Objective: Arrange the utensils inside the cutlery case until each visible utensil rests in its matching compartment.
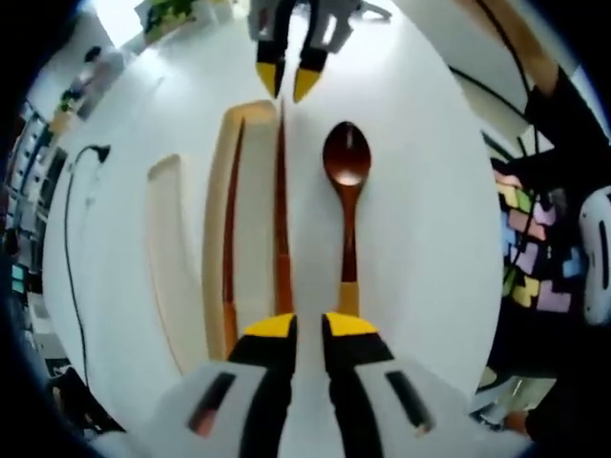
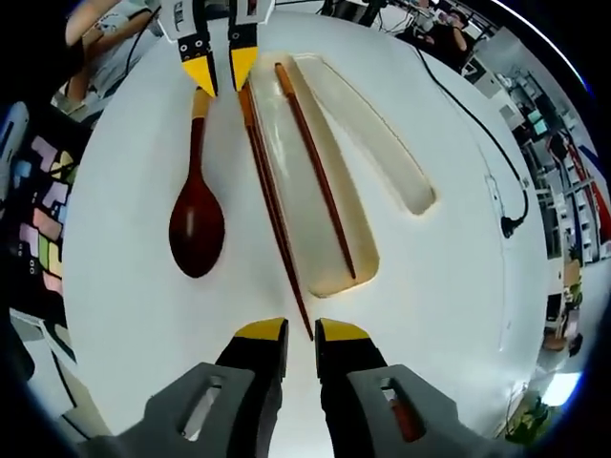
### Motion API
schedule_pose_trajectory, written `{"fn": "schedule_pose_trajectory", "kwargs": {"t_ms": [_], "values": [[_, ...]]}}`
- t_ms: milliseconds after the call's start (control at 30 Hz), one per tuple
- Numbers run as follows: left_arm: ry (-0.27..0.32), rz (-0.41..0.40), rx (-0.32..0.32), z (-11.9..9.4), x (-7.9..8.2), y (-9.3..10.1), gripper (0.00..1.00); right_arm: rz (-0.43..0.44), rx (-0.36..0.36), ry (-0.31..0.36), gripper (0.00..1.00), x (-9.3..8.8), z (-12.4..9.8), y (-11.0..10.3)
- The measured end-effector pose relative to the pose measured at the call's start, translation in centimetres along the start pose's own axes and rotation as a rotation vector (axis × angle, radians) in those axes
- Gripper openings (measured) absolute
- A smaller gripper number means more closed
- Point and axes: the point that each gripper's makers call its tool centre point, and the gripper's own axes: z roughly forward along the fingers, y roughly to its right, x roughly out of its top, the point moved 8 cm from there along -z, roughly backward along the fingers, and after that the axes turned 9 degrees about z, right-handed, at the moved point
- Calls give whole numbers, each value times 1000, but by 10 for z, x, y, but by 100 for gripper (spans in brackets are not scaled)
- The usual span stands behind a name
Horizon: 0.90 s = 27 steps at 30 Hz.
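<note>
A white cutlery case (image 1: 194, 258) (image 2: 374, 176) lies on the white table with two long recesses. One brown chopstick (image 1: 229, 239) (image 2: 317, 167) lies inside the wider recess. The other chopstick (image 1: 282, 200) (image 2: 270, 205) rests along that recess's rim, beside the spoon. A dark wooden spoon (image 1: 346, 181) (image 2: 196, 221) lies on the table outside the case. My left gripper (image 1: 310, 326) (image 2: 221, 70) hovers open over the handle ends of the spoon and the rim chopstick. My right gripper (image 2: 301, 332) (image 1: 289, 80) is open at the rim chopstick's thin tip, holding nothing.
The narrower outer recess (image 1: 164, 253) (image 2: 377, 124) holds nothing. A black cable (image 1: 67, 239) (image 2: 473, 124) runs across the table past the case. A person in dark clothes with coloured patches (image 1: 530, 258) (image 2: 38, 191) stands at the table edge on the spoon's side.
</note>
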Motion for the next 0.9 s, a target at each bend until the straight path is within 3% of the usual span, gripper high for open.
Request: {"fn": "schedule_pose_trajectory", "kwargs": {"t_ms": [300, 567, 667, 900], "values": [[-7, -6, 0, 3, -2, -3, 11, -19, 15, -3, 9, 2, 5, -1], [-11, -2, -3, 4, -2, -4, 11, -58, 42, -8, 1, 2, 6, -5], [-10, -1, 0, 4, -2, -4, 12, -129, 43, -2, 1, 2, 5, -6], [-23, 9, -7, 5, -5, -3, 13, -193, 52, -7, 0, 2, 5, -8]]}}
